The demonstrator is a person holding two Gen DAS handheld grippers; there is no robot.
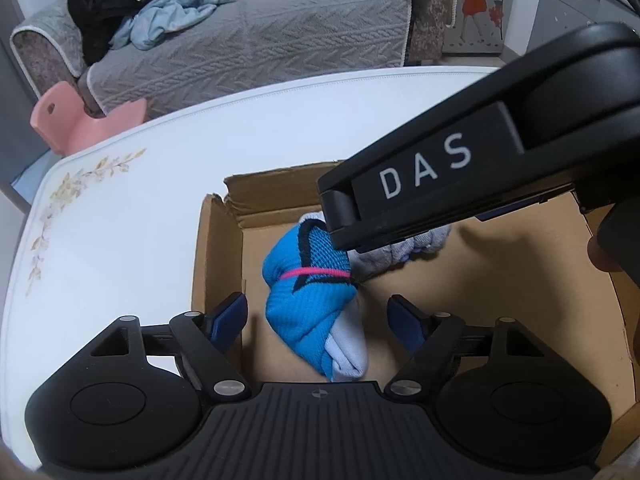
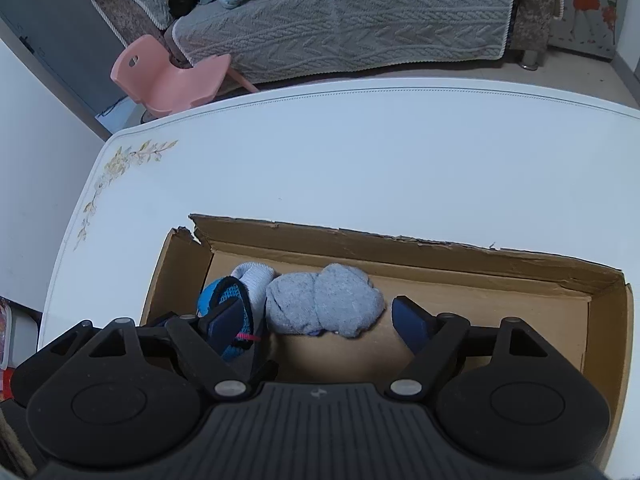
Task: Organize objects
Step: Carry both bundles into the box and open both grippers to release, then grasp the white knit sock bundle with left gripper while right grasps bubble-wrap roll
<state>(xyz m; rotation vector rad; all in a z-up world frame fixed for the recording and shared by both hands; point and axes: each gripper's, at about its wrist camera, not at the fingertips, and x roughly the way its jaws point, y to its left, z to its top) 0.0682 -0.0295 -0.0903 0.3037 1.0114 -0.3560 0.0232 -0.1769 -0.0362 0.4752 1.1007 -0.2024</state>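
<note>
Both black grippers, left gripper and right gripper, spread over brown cardboard box.
White floral table; grey sofa at twelve o'clock; grey rolled sock shows whole only in the right view.

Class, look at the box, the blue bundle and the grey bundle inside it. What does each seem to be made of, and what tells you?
Box: plain brown cardboard, matte, with torn, ragged edges. Blue bundle: knitted fabric, apparently rolled socks, ribbed with a mesh patch. Grey bundle: soft, fuzzy knit, probably socks too.

Black grippers, blue-padded jaws, silver screws, "DAS" lettering.
</note>
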